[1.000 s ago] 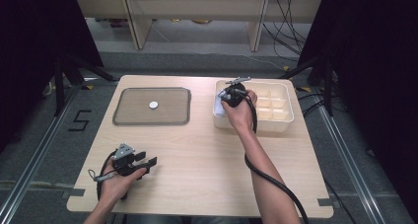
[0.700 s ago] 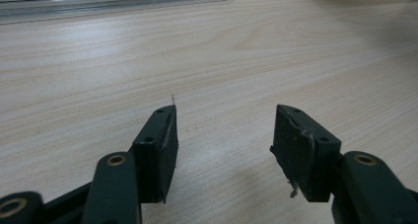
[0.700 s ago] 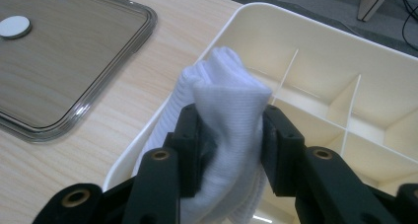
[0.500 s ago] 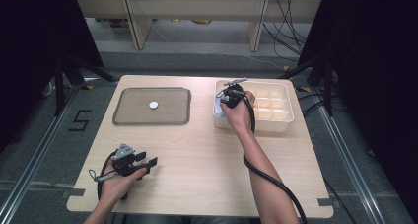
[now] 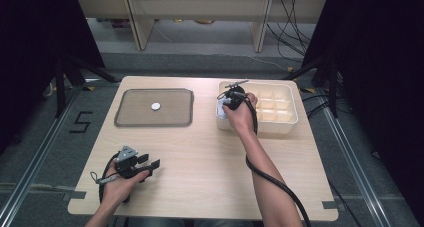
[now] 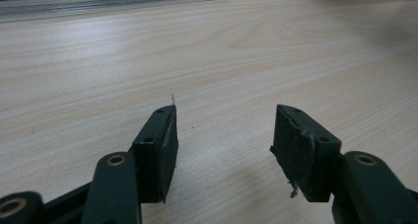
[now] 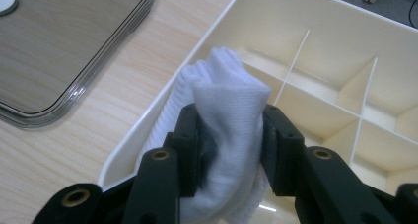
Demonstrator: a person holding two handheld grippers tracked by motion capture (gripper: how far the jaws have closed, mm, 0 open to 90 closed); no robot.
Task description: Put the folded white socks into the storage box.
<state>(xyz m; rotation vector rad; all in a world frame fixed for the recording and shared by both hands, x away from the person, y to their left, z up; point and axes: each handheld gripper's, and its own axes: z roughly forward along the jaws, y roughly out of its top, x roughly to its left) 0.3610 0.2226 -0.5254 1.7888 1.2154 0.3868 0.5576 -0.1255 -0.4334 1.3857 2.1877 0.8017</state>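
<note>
A white ribbed sock [image 7: 224, 135], bunched and folded, is sitting pinched between the two black jaws of the right gripper [image 7: 229, 140]. Its long axis is running along the jaws, with the rounded folded end pointing up and away from the gripper and the rest hanging down between the arms. No brand or label can be read on the fabric. The sock is hanging at the left end of the cream divided box [image 7: 345, 46], over the box's near-left wall, and whether it is touching that wall cannot be told. The jaws are standing about half spread, both pads pressing into the cloth. In the high view the right gripper [image 5: 231, 103] is hovering at the box's [image 5: 285, 122] left end.

The left gripper [image 6: 224, 140] is lying low over the bare wooden table [image 6: 246, 51], jaws spread wide with nothing between them. On the table's left a clear tray [image 5: 153, 107] is carrying a small white disc [image 5: 156, 106]. Black tape on the floor is forming the figure 5 [image 5: 80, 122].
</note>
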